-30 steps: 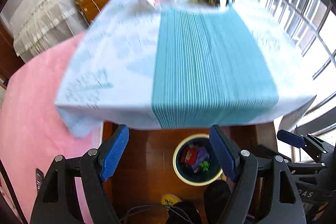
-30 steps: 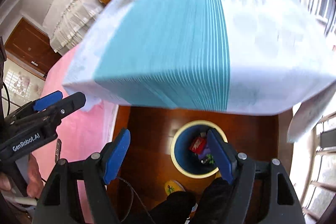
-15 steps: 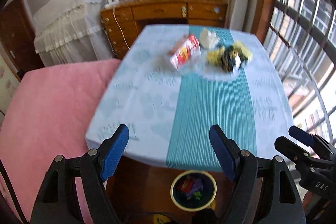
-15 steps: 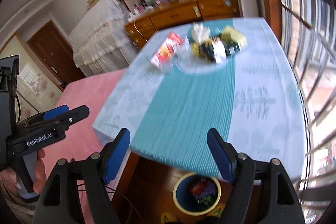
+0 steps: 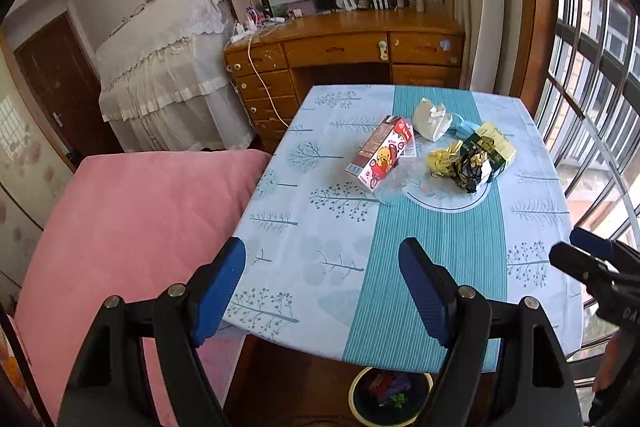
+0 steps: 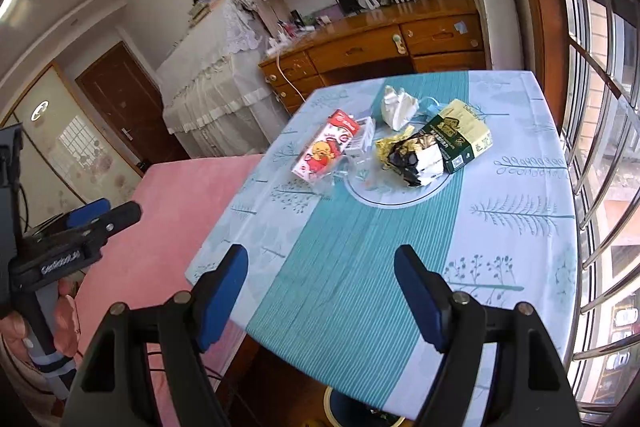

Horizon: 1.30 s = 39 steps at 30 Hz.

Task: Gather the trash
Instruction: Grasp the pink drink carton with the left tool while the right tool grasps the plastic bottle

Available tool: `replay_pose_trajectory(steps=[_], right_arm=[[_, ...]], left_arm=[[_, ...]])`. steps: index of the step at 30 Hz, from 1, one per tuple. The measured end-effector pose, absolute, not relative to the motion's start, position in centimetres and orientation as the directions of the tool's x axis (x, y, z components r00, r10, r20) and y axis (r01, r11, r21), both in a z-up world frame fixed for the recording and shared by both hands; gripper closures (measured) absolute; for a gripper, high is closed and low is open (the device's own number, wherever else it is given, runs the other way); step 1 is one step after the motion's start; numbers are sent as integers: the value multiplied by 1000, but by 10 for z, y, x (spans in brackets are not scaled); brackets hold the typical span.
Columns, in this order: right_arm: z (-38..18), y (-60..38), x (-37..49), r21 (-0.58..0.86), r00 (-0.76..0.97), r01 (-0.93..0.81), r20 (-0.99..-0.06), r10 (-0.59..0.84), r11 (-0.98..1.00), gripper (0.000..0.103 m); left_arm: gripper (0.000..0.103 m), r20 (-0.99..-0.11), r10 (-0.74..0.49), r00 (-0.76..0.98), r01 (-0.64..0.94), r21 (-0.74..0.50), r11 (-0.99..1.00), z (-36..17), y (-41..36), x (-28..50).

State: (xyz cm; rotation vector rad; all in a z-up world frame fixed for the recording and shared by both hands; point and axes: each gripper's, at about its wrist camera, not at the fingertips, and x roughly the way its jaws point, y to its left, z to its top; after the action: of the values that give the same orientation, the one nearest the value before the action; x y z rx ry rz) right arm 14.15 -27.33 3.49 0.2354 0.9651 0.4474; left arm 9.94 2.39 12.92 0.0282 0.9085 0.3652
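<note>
Trash lies at the far middle of the table: a red and white carton, crumpled white paper, a yellow and black wrapper, a green and yellow box, and clear plastic. My left gripper hangs open above the table's near edge, nothing between its blue pads. My right gripper is open too, well short of the trash. A blue bin with a yellow rim holds scraps under the near edge.
A pink bed runs along the table's left side. A wooden desk with drawers stands behind the table, bookshelves above it. Barred windows line the right. A cloth-covered cabinet stands at the back left.
Both grippers have risen from under the table's near edge to above it. The table top and trash have come into full view and the bin has sunk to the bottom.
</note>
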Motion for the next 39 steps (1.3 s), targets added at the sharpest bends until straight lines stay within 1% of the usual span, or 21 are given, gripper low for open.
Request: replay_pose_trajectory(steps=[3,5,6,7,8,10,16,21,23,30,33,34,35,37,39], right_arm=[[27,-274,157,405,447,-232,-763,467,884,27],[22,-274,164,392,436,-213,-782,446,895,28],[20,-274,167,394,434,-214,-781,449,894,29],[19,-273,169,396,433,-216,-780,451,892,34],[17,-272,172,397,429,-219,-781,454,891,36],[14,-270,177,407,419,-214,-783,460,888,38],[3,-260,202,443,402,-155,-788,466,883,38],[-15,-242,230,445,410,-57,-806,427,894,39],[-27,-234,242,457,403,18,-817,412,889,39],[-72,-207,280,476,374,217,-847,377,853,41],[-88,-197,294,482,368,287,-853,370,828,41],[-94,-193,300,475,365,309,-859,358,824,41],[-99,-190,304,470,363,323,-863,351,822,41],[-107,-185,312,465,357,351,-869,343,813,41],[-114,-183,318,459,349,378,-875,335,804,41]], left_arm=[[26,-785,301,541,-276,172,945,126,27,116],[26,-796,288,532,-248,179,952,122,29,130],[26,-799,286,529,-233,187,954,120,29,138],[26,-800,288,527,-218,200,955,118,29,146],[26,-801,287,526,-202,210,957,117,30,154],[26,-806,277,523,-170,220,960,114,32,173],[26,-840,189,508,-31,202,979,94,47,236],[26,-895,72,441,108,133,985,54,67,299],[26,-922,22,387,162,92,983,31,79,327],[26,-959,-123,256,293,-44,955,-40,97,394],[32,-962,-186,201,328,-113,938,-64,96,414],[41,-962,-205,183,333,-135,933,-71,95,419],[53,-960,-231,158,333,-168,928,-79,95,423],[62,-949,-295,106,327,-247,912,-91,97,430],[63,-936,-333,116,324,-281,903,-96,101,430]])
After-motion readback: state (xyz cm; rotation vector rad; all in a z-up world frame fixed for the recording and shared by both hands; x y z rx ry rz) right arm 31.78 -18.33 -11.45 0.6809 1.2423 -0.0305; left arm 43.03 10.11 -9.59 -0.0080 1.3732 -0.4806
